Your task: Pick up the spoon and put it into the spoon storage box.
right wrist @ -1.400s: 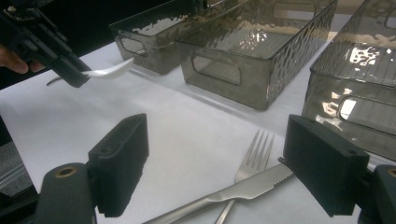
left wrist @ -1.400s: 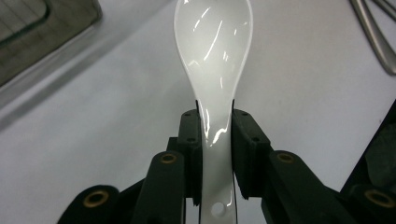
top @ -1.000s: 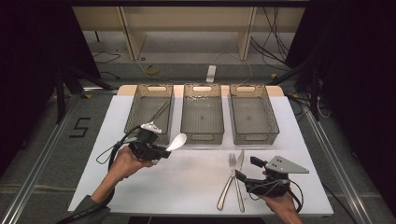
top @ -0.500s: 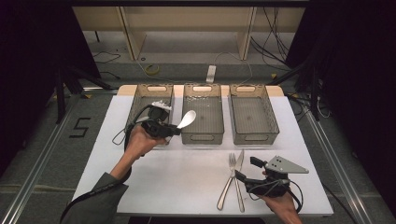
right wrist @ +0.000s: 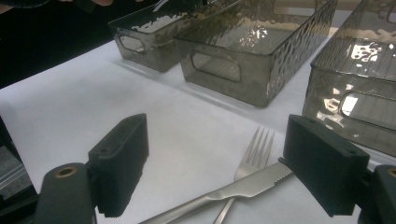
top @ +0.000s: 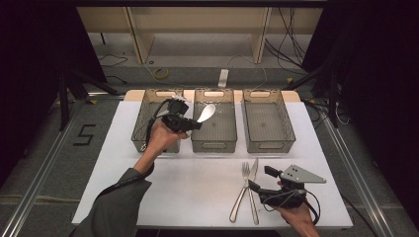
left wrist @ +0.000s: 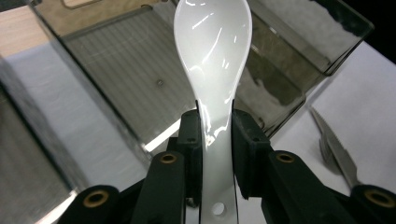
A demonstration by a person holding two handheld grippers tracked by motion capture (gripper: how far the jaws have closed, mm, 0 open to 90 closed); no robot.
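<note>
Above the middle bin (top: 213, 129), left gripper (top: 193, 124) clamps spoon (left wrist: 212, 56) — right gripper (right wrist: 219, 163) gapes wide.

Spoon (left wrist: 212, 51) glossy white; bins (top: 267, 121) smoky grey, dimpled sides; fork (right wrist: 252, 158) & knife (right wrist: 224, 189) silver; table (top: 197, 182) white.
</note>
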